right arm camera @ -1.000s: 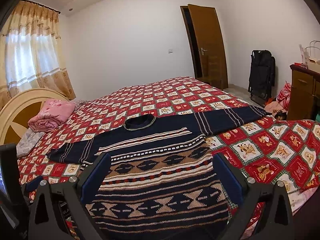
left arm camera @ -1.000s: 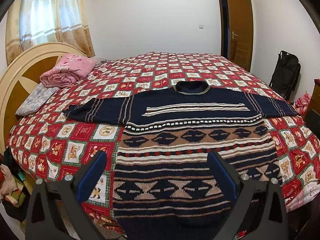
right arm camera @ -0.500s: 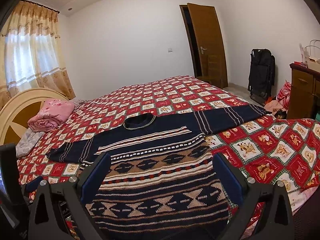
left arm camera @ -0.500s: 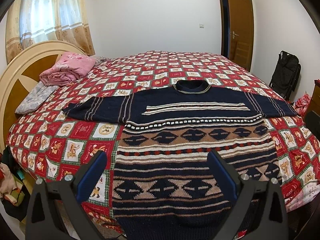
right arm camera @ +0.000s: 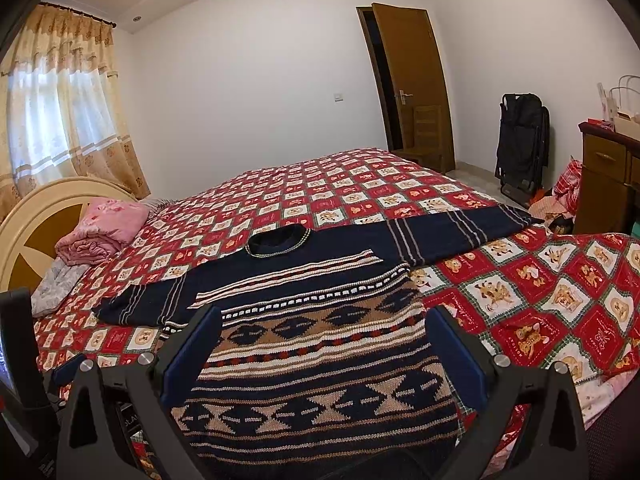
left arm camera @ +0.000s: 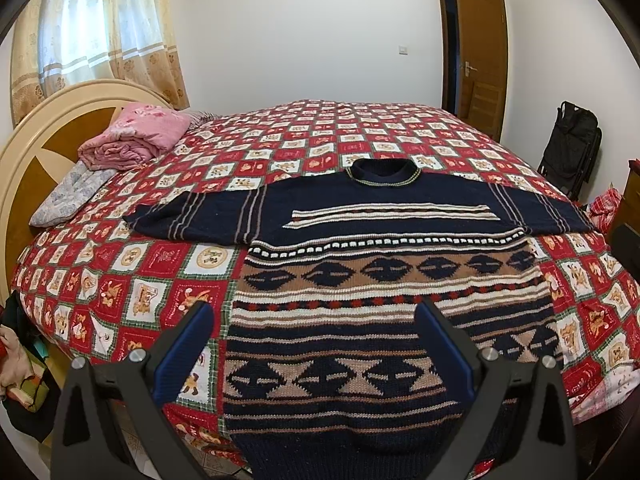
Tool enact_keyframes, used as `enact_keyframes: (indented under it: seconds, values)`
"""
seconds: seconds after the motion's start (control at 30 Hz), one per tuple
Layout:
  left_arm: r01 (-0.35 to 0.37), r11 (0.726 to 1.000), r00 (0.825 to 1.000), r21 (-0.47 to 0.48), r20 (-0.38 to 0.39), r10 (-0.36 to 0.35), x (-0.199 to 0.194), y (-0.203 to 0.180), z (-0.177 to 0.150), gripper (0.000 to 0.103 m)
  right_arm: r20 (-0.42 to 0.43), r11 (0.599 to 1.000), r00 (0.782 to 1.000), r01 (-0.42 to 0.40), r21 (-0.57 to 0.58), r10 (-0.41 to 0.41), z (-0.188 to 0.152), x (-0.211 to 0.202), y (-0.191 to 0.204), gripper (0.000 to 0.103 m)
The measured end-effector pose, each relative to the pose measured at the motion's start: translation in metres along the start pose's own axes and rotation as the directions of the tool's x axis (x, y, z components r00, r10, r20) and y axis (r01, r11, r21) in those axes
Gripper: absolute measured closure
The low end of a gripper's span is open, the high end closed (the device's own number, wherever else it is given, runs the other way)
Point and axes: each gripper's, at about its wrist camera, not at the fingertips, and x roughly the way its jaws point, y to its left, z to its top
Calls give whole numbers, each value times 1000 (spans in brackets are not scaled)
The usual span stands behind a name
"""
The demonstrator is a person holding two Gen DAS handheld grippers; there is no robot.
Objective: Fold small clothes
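A navy knitted sweater [left arm camera: 360, 264] with tan and white patterned bands lies flat on the bed, sleeves spread to both sides, collar [left arm camera: 382, 174] at the far end, hem hanging over the near edge. My left gripper [left arm camera: 314, 316] hovers open above the hem, holding nothing. In the right wrist view the same sweater [right arm camera: 312, 344] lies spread out, and my right gripper [right arm camera: 324, 320] hangs open over its lower part, also holding nothing. Part of the left gripper's body shows at that view's left edge.
The bed carries a red patchwork bedspread [left arm camera: 120, 280]. A folded pink blanket [left arm camera: 134, 138] and a grey pillow [left arm camera: 68, 196] lie by the round headboard [left arm camera: 24, 160]. A wooden door [right arm camera: 412, 80], a black folded stroller [right arm camera: 520, 144] and a wooden dresser [right arm camera: 608, 184] stand on the right.
Both views have shifted very slightly; the sweater lies as before and both grippers stay open.
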Motion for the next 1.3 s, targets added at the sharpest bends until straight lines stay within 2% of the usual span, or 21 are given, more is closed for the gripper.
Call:
enact_keyframes:
  seconds: [1.3]
  values:
    - [2,1000,1000,-1,-9,-2,3,-2,1,1,-8,1000,1000,-2,3,2,-7,1,-1,1]
